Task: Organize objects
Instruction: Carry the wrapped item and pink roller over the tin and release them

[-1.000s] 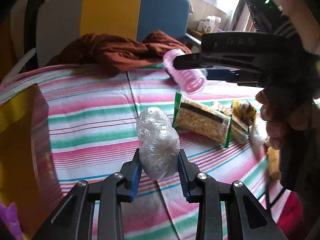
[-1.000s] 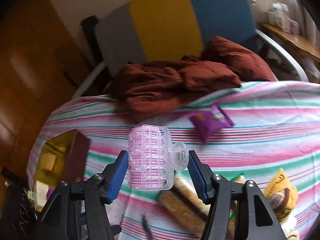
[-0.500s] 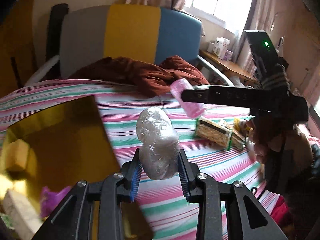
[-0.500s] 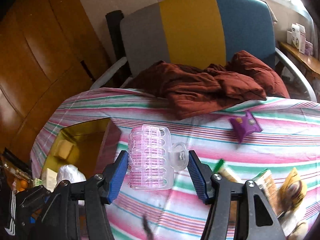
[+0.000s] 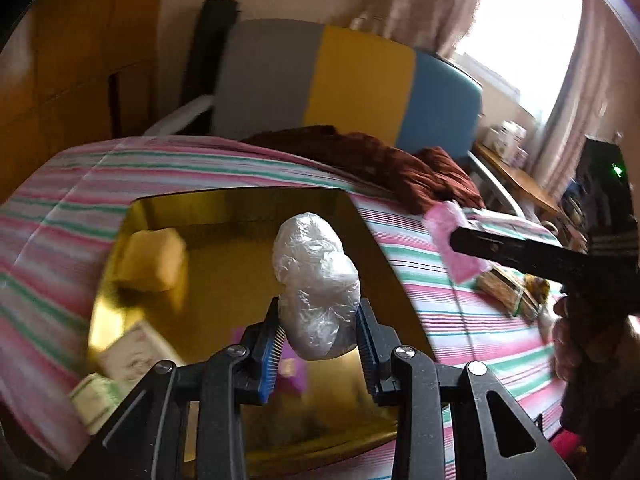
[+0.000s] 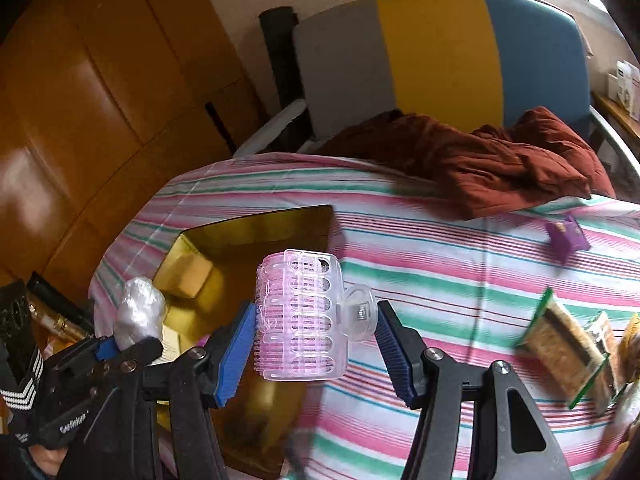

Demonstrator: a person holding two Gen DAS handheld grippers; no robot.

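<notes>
The gold box (image 5: 240, 208) on the striped bed (image 5: 440, 292) holds a yellow block (image 5: 150, 260) and small cartons (image 5: 132, 348). Above it, the left gripper (image 5: 318, 344) fingers clamp a plastic-wrapped bundle (image 5: 316, 284); beside the box, the right gripper (image 6: 316, 344) fingers clamp a pink hair roller (image 6: 300, 320).

Only readable text: small white lettering on the side of the left gripper (image 6: 124, 350), low left in the right wrist view. Looks like "GenRobot", but it's tiny and blurred, so not certain. The boxes in the gold box (image 5: 240, 208) and the snack packs (image 6: 560, 356) on the striped cloth carry print too smeared to read.
</notes>
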